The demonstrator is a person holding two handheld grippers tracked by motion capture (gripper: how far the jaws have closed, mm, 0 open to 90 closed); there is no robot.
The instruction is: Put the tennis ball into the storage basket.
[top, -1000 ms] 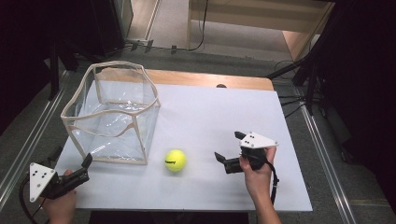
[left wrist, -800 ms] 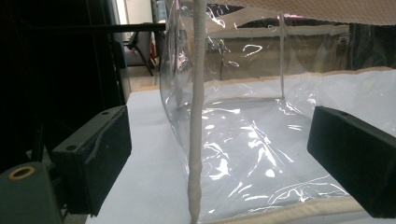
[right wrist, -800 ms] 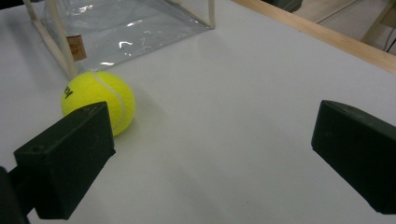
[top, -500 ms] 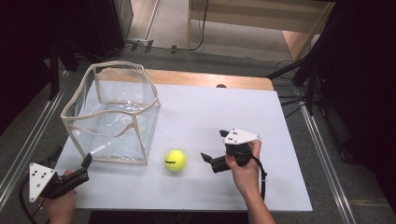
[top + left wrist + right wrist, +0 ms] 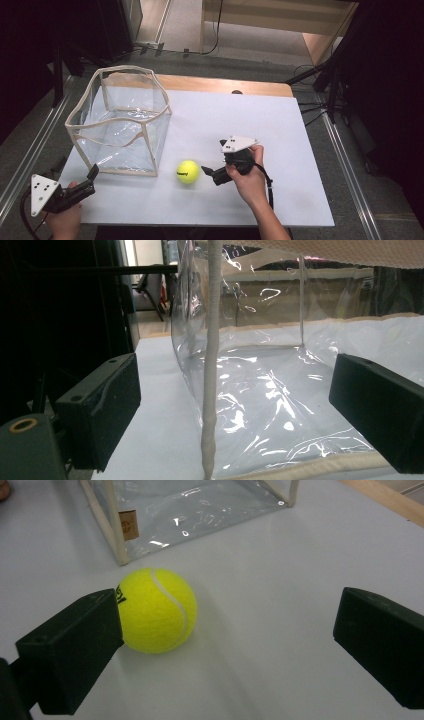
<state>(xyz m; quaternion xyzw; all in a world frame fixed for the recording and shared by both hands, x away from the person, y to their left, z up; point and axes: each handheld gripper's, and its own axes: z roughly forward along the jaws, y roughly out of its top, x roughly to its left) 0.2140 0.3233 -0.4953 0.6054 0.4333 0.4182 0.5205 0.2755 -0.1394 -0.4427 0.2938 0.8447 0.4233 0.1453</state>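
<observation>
A yellow tennis ball (image 5: 188, 171) lies on the white table (image 5: 280, 125), just off the front right corner of a clear plastic box with cream trim (image 5: 120, 120). My right gripper (image 5: 213, 159) is open, right of the ball and pointing at it. In the right gripper view the ball (image 5: 155, 610) rests just ahead of the left jaw, off centre, with nothing between the jaws of that gripper (image 5: 230, 630). My left gripper (image 5: 77, 169) is open at the table's front left corner. Its own view puts the open gripper (image 5: 235, 395) in front of the box's corner seam (image 5: 210, 365).
A wooden strip (image 5: 225, 85) runs along the table's far edge. Metal rails (image 5: 30, 150) flank the table on both sides. Bare white tabletop extends to the right of the ball. The clear box (image 5: 115, 525) stands behind the ball in the right gripper view.
My right gripper has moved left across the table and now sits close to the ball. The left gripper, the ball and the box have stayed put.
</observation>
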